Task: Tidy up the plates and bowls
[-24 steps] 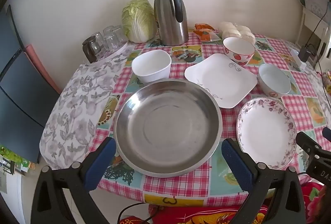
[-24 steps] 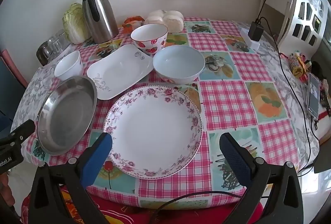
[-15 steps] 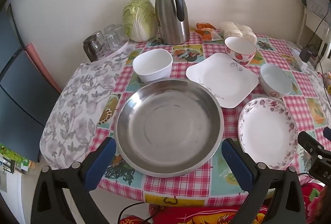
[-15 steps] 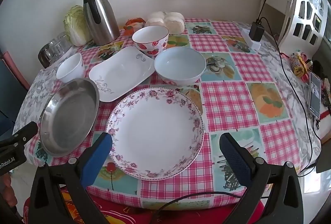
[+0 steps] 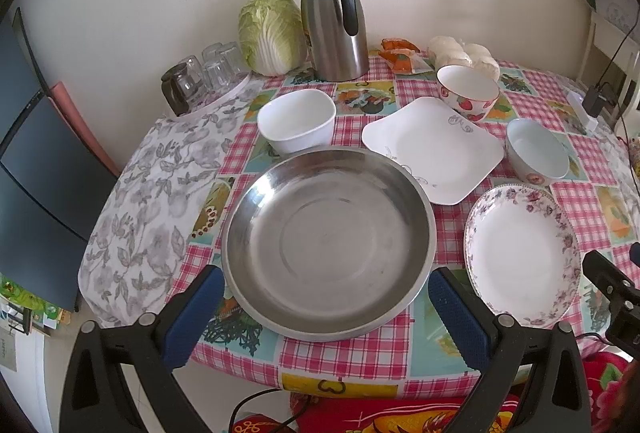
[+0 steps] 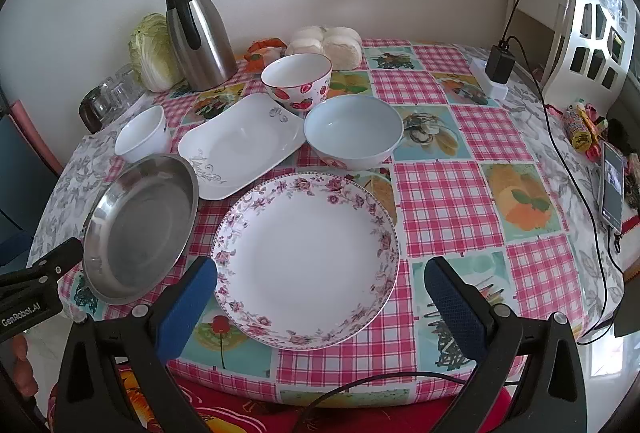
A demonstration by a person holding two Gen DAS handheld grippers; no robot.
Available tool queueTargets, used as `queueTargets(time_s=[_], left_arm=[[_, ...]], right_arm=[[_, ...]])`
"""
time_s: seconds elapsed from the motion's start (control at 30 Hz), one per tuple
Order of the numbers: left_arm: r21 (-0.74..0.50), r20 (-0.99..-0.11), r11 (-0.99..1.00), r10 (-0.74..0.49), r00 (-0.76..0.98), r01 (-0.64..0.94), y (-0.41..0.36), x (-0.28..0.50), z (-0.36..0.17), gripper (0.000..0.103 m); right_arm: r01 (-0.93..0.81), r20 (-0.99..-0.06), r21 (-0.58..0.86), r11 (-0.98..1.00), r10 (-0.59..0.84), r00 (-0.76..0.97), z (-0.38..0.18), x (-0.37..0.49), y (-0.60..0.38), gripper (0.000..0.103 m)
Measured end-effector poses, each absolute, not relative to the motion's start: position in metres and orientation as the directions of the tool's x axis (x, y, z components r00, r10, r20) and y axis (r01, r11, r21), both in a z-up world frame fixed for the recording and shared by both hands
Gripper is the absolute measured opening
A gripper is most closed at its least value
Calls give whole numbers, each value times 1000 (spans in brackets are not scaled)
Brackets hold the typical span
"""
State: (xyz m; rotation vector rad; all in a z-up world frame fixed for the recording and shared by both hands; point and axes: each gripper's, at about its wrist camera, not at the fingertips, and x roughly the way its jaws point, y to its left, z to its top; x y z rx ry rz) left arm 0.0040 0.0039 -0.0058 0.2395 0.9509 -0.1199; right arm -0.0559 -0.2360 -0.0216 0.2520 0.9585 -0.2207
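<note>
A steel round pan [image 5: 328, 241] lies near the table's front edge, between the fingers of my open left gripper [image 5: 324, 313]; it also shows in the right wrist view [image 6: 140, 225]. A floral round plate [image 6: 306, 267] lies in front of my open right gripper [image 6: 320, 301] and shows in the left wrist view [image 5: 522, 257]. Behind them lie a white square plate [image 5: 434, 149], a white bowl [image 5: 296, 121], a strawberry bowl [image 5: 468, 93] and a pale blue bowl [image 6: 354, 131]. Both grippers are empty and hover just off the near edge.
A steel thermos jug [image 5: 334, 17], a cabbage [image 5: 272, 31], several glasses [image 5: 200, 77], orange packets [image 5: 400, 51] and steamed buns [image 6: 324, 43] stand along the back. A charger with cable [image 6: 498, 67] and a phone [image 6: 612, 189] are on the right. A dark chair [image 5: 32, 153] stands to the left.
Both grippers have shifted slightly forward and up, so the dishes sit a little lower and nearer in view. Nothing on the table has moved.
</note>
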Motion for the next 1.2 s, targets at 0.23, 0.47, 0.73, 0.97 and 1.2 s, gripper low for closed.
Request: queueTargets(time_s=[0.23, 0.47, 0.73, 0.97, 1.2], left_arm=[[152, -819, 968, 10, 573, 200, 5, 5, -7, 103], [158, -823, 968, 19, 567, 197, 4, 6, -8, 103], [159, -828, 970, 28, 560, 187, 6, 7, -10, 103], [158, -829, 971, 32, 558, 179, 7, 8, -10, 103], [158, -831, 973, 39, 556, 169, 8, 9, -10, 103]], right_arm=[[295, -827, 116, 948, -73, 558, -20, -56, -236, 103], [296, -827, 117, 948, -72, 558, -20, -55, -235, 103], [295, -827, 117, 948, -72, 558, -20, -56, -236, 103], [296, -826, 118, 948, -71, 559, -20, -56, -236, 103], [295, -826, 119, 948, -71, 559, -20, -56, -236, 103]])
